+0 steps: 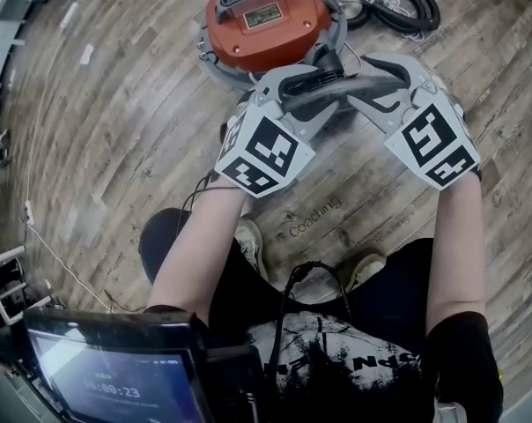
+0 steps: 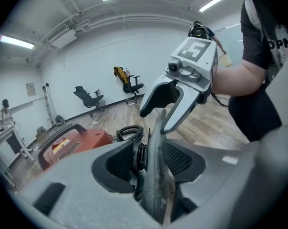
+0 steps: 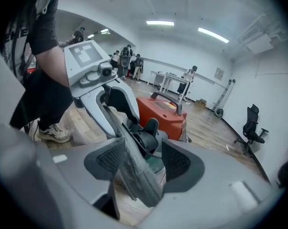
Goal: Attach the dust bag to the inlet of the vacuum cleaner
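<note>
While both pairs of jaws stand wide, the head view shows the left gripper (image 1: pixel 308 82) and right gripper (image 1: pixel 369 82) flanking a dark grey dust bag (image 1: pixel 338 91) before the glossy red vacuum cleaner (image 1: pixel 264 25).

Left gripper view: the flat, woven bag edge stands upright between mesh-textured pads (image 2: pixel 182 159), unclamped, just beside the round black inlet (image 2: pixel 138 156).

Right gripper view: the same fabric sags between separated pads, not pinched.

Fitting appears nearly complete; seating is unconfirmed.

vacuum cleaner (image 1: pixel 264 25): 1 | dust bag (image 2: pixel 158 128): 1 | claws (image 2: pixel 153 168) (image 3: pixel 141 163): 2 | hose (image 1: pixel 420 20): 1 | office chairs (image 2: pixel 89 97) (image 2: pixel 133 86): 2
</note>
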Available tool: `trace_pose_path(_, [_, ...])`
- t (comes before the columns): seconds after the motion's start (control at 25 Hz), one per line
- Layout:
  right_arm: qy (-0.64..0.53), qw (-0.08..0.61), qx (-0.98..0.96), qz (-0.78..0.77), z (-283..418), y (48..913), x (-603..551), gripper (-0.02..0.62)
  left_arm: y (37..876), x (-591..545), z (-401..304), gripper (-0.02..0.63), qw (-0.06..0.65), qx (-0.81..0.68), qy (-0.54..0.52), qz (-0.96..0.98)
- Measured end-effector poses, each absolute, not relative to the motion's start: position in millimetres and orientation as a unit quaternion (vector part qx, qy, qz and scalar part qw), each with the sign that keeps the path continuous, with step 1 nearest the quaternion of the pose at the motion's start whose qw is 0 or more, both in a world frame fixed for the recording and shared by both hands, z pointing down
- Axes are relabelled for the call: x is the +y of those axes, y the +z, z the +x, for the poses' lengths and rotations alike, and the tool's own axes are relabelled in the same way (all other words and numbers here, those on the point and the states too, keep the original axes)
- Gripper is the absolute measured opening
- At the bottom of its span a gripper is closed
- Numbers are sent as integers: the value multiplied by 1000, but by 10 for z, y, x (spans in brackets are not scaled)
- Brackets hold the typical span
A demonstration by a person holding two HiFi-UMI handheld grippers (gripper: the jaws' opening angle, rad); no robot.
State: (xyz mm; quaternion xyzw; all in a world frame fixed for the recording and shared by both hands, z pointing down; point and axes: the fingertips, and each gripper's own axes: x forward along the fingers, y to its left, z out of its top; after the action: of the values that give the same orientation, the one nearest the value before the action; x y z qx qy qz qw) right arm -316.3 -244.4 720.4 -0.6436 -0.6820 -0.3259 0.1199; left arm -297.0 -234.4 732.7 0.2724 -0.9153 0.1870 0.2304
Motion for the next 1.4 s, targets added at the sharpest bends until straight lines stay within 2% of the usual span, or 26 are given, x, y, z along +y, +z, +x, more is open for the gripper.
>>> trace_pose_path(0.12, [-282, 95, -690, -659, -3133, 6953, -2445, 237, 7115, -2328, -2961, 196, 199, -929, 170, 262])
trace_pose_path(0.16, [-270, 75, -693, -664, -3141, 6856, -2438, 213, 7037, -2308, -2958, 173, 188, -934, 160, 259])
trace_pose_path(0.24, [-237, 31, -705, -667, -3181, 6640, -2411, 148, 6881, -2237, -2951, 88, 156, -944, 142, 253])
trace_pose_path(0.32, [-193, 6, -725, -661, -3236, 6454, -2395, 56, 6731, -2121, -2929, 23, 116, -954, 132, 241])
trace_pose_path(0.36, [-179, -2, -731, -658, -3259, 6389, -2388, 18, 6659, -2060, -2907, 5, 96, -959, 127, 236])
trace_pose_path(0.4, [-174, -10, -734, -657, -3271, 6341, -2374, 8, 6600, -1998, -2878, 5, 78, -963, 118, 230])
trace_pose_path(0.56, [-177, -36, -728, -662, -3226, 6211, -2286, 6, 6436, -1812, -2725, 5, 46, -972, 81, 218])
trace_pose_path(0.76, [-160, -19, -735, -659, -3096, 6114, -2494, 6, 6142, -1820, -2561, 3, 47, -962, 75, 257])
trace_pose_path(0.96, [-143, 20, -751, -644, -2818, 5691, -2761, 6, 5690, -1815, -2269, 3, 115, -942, 121, 292])
trace_pose_path(1.16, [-123, 73, -741, -656, -2353, 4852, -2833, 6, 4827, -1876, -1954, 3, 148, -939, 95, 295])
trace_pose_path(1.4, [-100, 86, -736, -664, -1962, 3284, -2864, 6, 3439, -1971, -1502, 3, 151, -947, 53, 280])
